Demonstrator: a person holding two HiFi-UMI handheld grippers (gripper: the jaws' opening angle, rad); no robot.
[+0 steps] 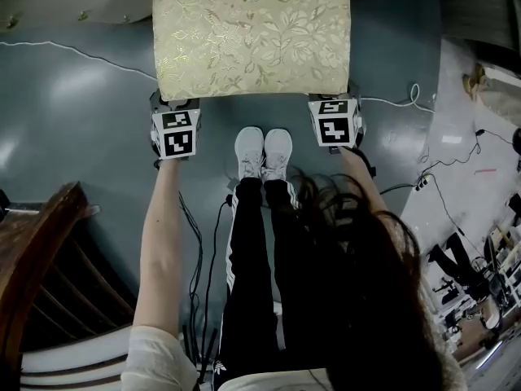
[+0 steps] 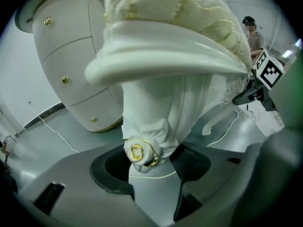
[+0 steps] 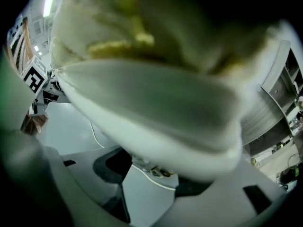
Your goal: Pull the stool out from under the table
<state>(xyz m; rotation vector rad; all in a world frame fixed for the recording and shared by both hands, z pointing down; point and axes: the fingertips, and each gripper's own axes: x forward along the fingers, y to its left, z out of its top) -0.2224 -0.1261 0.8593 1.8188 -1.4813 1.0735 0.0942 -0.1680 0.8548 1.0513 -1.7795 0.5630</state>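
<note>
Left gripper (image 2: 151,168): jaws wide apart, clamped on the stool (image 2: 170,46) by its left leg (image 2: 156,112). Right gripper (image 3: 150,174): jaws wide, apparently gripping the right leg (image 3: 154,170), blurred under the rim. In the head view the seat (image 1: 252,35) lies top centre, long side left to right, beyond both grippers. A pull would run down-frame toward the shoes (image 1: 264,151).

Stool (image 1: 251,35): rectangular padded seat in cream-gold fabric with a leaf pattern.
Frame: white carved rim under the cushion; white legs, the near-left one bearing a gold rosette (image 2: 137,152).
Pose: upright on the grey floor.
Place: its far edge meets the top of the head view (how much lies under the table cannot be told).
Table (image 2: 71,65): white, curved front, small gold knobs, just beyond the stool.
</note>
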